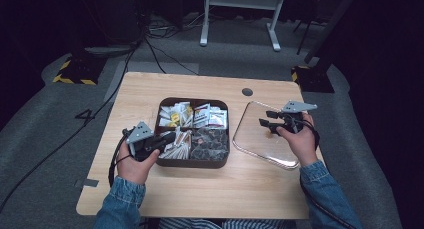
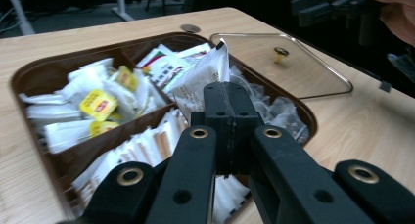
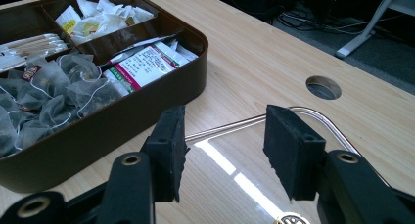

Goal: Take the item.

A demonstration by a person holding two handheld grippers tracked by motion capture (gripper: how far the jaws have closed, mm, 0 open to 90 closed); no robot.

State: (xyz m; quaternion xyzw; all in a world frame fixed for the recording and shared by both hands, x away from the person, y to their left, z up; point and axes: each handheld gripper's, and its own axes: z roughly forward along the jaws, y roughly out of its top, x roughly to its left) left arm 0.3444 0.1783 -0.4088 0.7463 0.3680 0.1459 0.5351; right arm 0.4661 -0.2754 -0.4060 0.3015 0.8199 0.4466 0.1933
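White sachet [image 2: 203, 79] clamped in left claw [image 2: 227, 106], lifting from brown tray [image 1: 192, 163]. Right claw [image 3: 222, 148] apart, empty, above glass lid [image 1: 260, 139]. Next: carry sachet clear.

In the left gripper view, the left claw [image 2: 227, 104] is clamped on a white sachet [image 2: 203, 77], and its black jaws cover the sachet's lower part. The brown tray [image 2: 29, 75] is cut off by the bottom edge there, and the print on the sachets inside it is too blurred to read. In the right gripper view, the tray's left side runs off the picture, and the glass lid [image 3: 313, 119] beside the tray is partly hidden behind the right claw [image 3: 225, 150], its knob cut off by the bottom edge.
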